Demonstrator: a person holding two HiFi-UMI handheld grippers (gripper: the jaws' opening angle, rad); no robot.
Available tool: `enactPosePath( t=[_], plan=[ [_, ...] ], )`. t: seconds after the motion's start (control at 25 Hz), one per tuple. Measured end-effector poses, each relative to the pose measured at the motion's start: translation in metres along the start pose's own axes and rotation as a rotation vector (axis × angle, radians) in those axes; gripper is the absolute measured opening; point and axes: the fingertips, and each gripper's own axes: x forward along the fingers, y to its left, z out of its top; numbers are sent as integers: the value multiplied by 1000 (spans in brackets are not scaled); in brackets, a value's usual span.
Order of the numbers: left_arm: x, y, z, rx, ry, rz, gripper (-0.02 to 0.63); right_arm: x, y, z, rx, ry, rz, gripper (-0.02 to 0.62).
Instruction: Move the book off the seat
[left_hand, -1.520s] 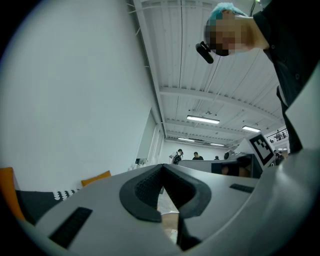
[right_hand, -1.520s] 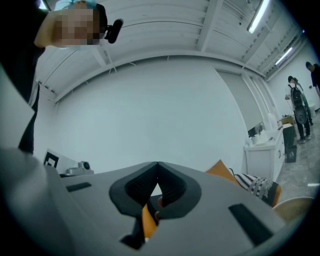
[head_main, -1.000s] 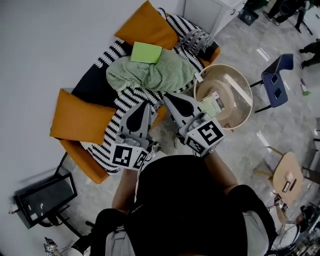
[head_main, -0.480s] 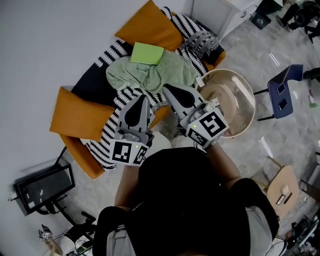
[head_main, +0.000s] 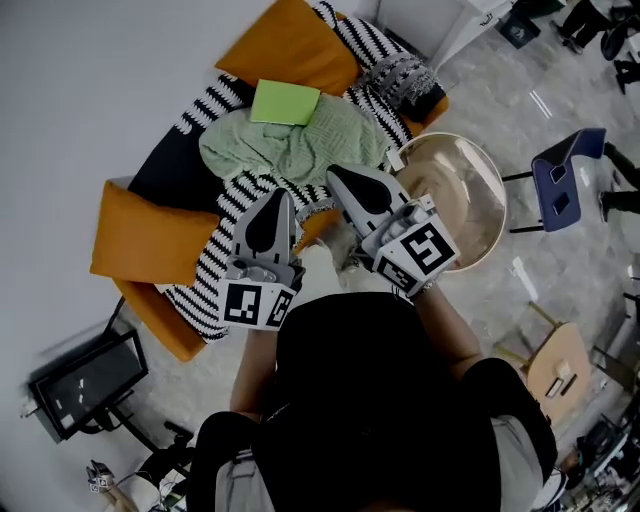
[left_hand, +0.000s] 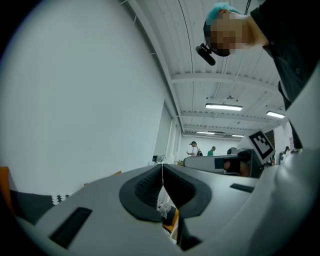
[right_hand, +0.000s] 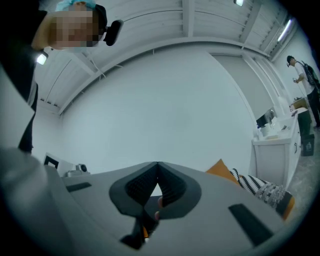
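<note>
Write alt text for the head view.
A person holds the left gripper and right gripper, jaws shut and empty, at the front of an orange sofa. A green book lies on a green blanket on its seat.

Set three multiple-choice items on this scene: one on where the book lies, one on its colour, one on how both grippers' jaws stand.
1. Where does the book lie?
A. on the floor
B. on the green cloth on the seat
C. on the blue chair

2. What colour is the book?
A. light green
B. orange
C. blue

3. How do the jaws of the left gripper and the right gripper stand?
A. both wide apart
B. both together, with nothing held
C. both shut on the book

Answers:
1. B, the head view shows the book resting on the crumpled cloth on the seat.
2. A, its cover is light green.
3. B, each gripper view shows its own pads meeting at the tips with nothing clamped between them.
</note>
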Motion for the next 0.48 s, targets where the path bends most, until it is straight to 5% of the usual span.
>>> enactPosePath(
  t=[0.48],
  plan=[
    [95,91,-10,-41,37,-134,11,93,-56,-12,27,74,-149,14]
  ],
)
